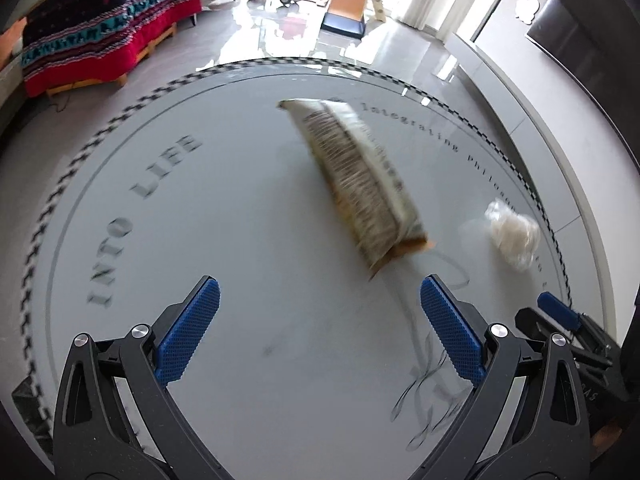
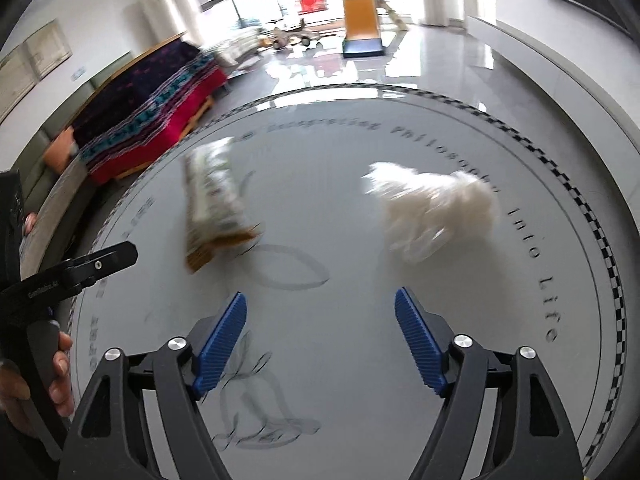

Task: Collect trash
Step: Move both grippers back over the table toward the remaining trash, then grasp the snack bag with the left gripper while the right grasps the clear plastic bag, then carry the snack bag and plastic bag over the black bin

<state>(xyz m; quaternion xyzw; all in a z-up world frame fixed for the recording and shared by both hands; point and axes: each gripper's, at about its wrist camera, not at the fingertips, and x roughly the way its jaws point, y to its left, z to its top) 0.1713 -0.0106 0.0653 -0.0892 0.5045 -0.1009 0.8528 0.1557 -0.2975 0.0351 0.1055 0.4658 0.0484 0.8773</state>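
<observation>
A long printed wrapper lies on the round grey table, ahead and a little right of my open, empty left gripper. A crumpled white plastic bag lies to its right near the table rim. In the right wrist view the white bag is ahead and right of my open, empty right gripper, and the wrapper is ahead to the left. Both views are motion-blurred. The right gripper's blue tip shows at the left view's right edge.
The table has printed lettering and a checkered rim. The left gripper's black body and the hand holding it are at the right view's left edge. Beyond are a blanket-covered sofa, a shiny floor and a small slide.
</observation>
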